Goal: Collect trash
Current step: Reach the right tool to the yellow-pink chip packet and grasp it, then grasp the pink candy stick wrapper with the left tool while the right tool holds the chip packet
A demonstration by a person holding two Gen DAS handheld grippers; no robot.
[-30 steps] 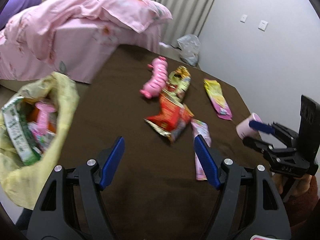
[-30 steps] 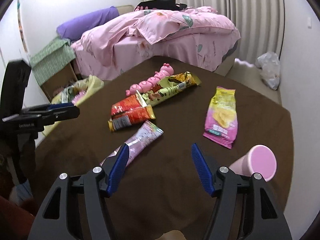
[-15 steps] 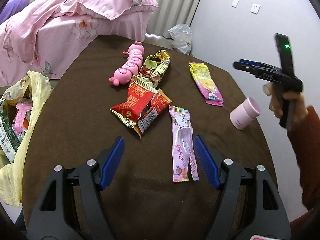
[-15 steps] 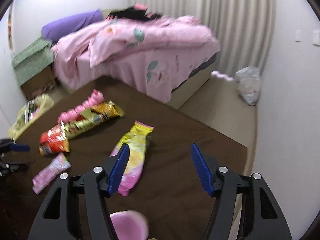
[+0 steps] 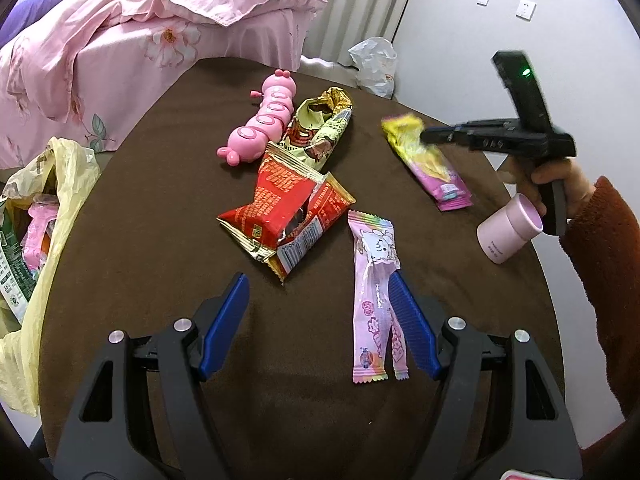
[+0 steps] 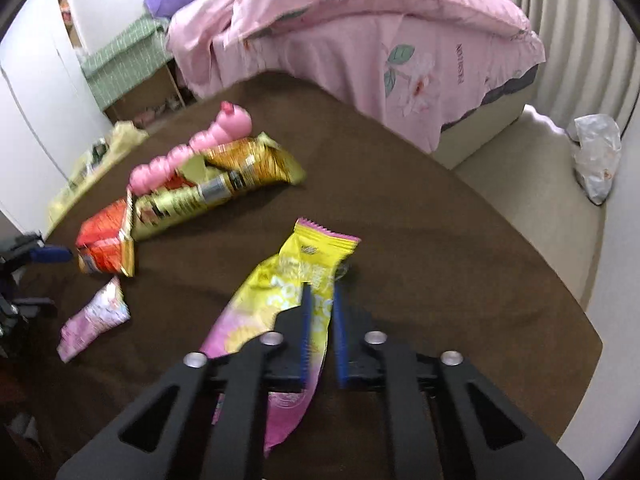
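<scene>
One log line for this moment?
left gripper: open, empty | right gripper: shut on yellow-pink wrapper | trash bag: table's left edge

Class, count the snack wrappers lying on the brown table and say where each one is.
4: red wrapper mid-table; gold-green wrapper behind it; pale pink wrapper by the left gripper; yellow-pink wrapper in the right gripper. Others may hide beneath.

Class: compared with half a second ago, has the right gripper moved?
Yes. In the left wrist view the right gripper has come down toward the table, now over the yellow-pink wrapper, nearly shut.
</scene>
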